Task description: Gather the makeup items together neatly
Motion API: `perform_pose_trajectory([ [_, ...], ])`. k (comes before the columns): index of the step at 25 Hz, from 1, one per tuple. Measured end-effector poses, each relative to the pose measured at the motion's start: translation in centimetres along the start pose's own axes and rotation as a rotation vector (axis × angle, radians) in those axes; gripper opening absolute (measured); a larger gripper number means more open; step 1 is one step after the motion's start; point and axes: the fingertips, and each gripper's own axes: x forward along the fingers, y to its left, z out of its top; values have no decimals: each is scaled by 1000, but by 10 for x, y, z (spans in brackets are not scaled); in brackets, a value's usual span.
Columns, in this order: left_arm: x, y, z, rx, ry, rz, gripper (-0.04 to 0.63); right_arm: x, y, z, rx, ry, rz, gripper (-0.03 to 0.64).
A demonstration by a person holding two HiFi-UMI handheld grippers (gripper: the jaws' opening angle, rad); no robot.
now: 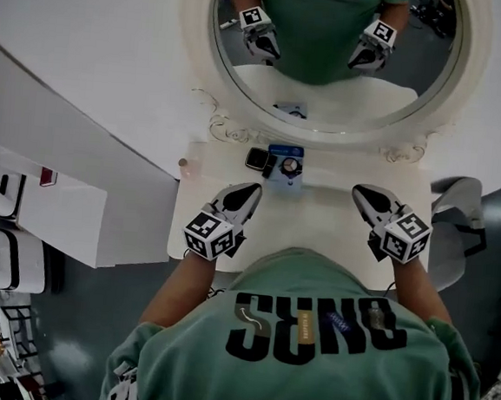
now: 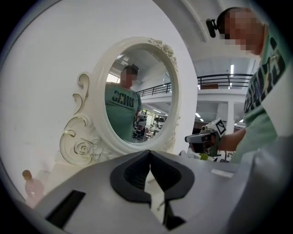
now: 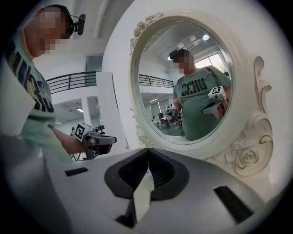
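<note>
The makeup items lie at the back middle of the white dressing table [image 1: 318, 222], below the oval mirror [image 1: 334, 37]: a dark compact [image 1: 257, 159] next to a blue case [image 1: 286, 167] with a round item [image 1: 291, 165] on it. A small pinkish bottle [image 1: 184, 165] stands at the table's back left corner and also shows in the left gripper view [image 2: 33, 187]. My left gripper [image 1: 251, 190] hovers just in front of the compact, shut and holding nothing. My right gripper [image 1: 361, 193] hovers over the right part of the table, shut and holding nothing.
The mirror's carved frame [image 2: 82, 146] rises right behind the items. A grey chair [image 1: 458, 213] stands to the right of the table. White cabinets [image 1: 40, 211] stand to the left. Each gripper shows in the other's view: the right gripper [image 2: 203, 137] and the left gripper [image 3: 98, 139].
</note>
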Motion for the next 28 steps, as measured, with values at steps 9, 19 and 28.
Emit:
perform_pose_trajectory([
  [9,68,8,-30,116,178,68,11,-23,-36,-12,41,-22,1,-5],
  [19,147,51,-81,230,478,-14,235,-36,-40,-26,77,1,-114,-5],
  [28,169,71,-124,294,691,-12,238,-43,-48,-32,80,15,-140,-5],
])
